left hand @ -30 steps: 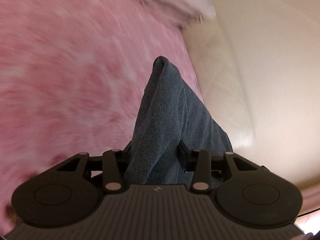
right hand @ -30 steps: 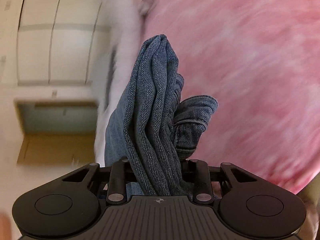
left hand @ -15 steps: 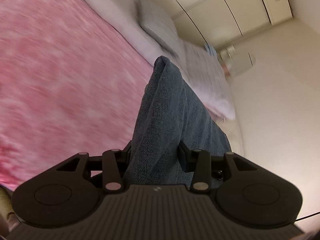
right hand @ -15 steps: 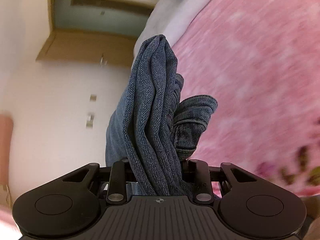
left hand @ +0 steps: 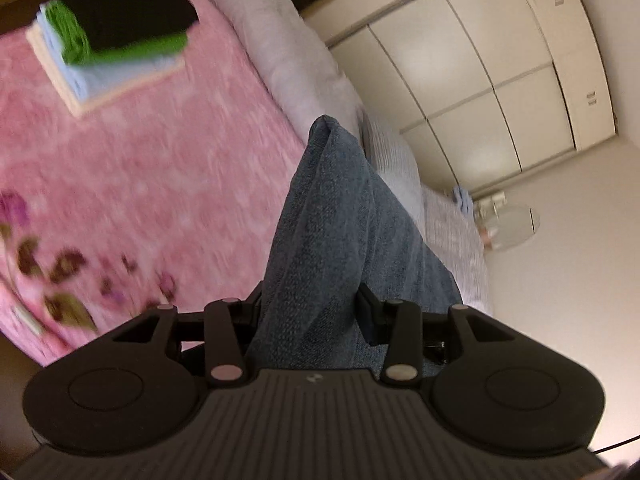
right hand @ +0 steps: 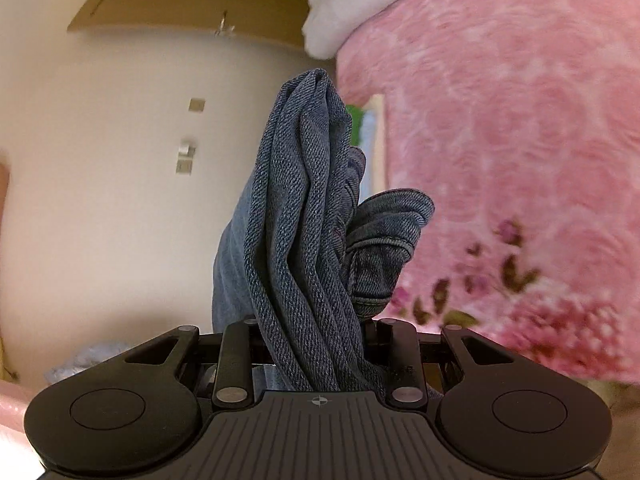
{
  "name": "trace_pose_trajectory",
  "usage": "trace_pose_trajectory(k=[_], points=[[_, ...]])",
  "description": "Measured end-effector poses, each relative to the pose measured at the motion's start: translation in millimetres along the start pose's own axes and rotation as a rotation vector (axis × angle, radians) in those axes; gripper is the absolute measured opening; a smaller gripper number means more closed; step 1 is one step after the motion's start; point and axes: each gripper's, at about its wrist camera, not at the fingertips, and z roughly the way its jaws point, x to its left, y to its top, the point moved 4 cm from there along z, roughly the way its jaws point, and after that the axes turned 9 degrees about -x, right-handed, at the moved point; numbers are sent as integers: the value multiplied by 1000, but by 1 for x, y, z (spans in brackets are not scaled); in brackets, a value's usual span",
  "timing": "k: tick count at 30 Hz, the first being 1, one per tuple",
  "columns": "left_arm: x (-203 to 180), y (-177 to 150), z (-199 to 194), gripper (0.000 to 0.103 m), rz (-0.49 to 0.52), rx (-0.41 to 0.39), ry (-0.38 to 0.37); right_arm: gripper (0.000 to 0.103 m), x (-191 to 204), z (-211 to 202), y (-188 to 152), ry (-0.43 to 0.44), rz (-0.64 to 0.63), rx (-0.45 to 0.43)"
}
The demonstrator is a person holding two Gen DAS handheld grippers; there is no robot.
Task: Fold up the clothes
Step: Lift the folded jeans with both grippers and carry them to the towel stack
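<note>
Blue denim jeans [left hand: 336,240] are bunched between the jaws of my left gripper [left hand: 310,312], which is shut on them and holds them above the pink floral blanket [left hand: 140,200]. In the right wrist view my right gripper [right hand: 316,344] is shut on another thick bunch of the same jeans [right hand: 304,220], with a hem curling to the right. The fingertips of both grippers are hidden by the denim.
A stack of folded clothes [left hand: 108,36], black on green on light blue, lies at the blanket's far end. White pillows [left hand: 296,68] line the bed's edge. A cream wardrobe [left hand: 480,80] and a wall stand beyond. The pink blanket [right hand: 500,160] fills the right wrist view's right side.
Both grippers, still holding the jeans, have swung upward and tilted. The folded stack and wardrobe have come into the left view, and the floral print into the right view.
</note>
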Motion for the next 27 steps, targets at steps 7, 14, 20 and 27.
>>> trace_pose_trajectory(k=[7, 14, 20, 27], points=[[27, 80, -27, 38, -6, -152, 39, 31, 45, 113, 33, 87, -102, 96], [52, 152, -20, 38, -7, -202, 76, 31, 72, 203, 55, 110, -126, 132], [81, 241, 4, 38, 48, -130, 54, 31, 86, 275, 75, 103, -72, 57], [107, 388, 69, 38, 183, 9, -41, 32, 124, 369, 123, 94, 14, -180]])
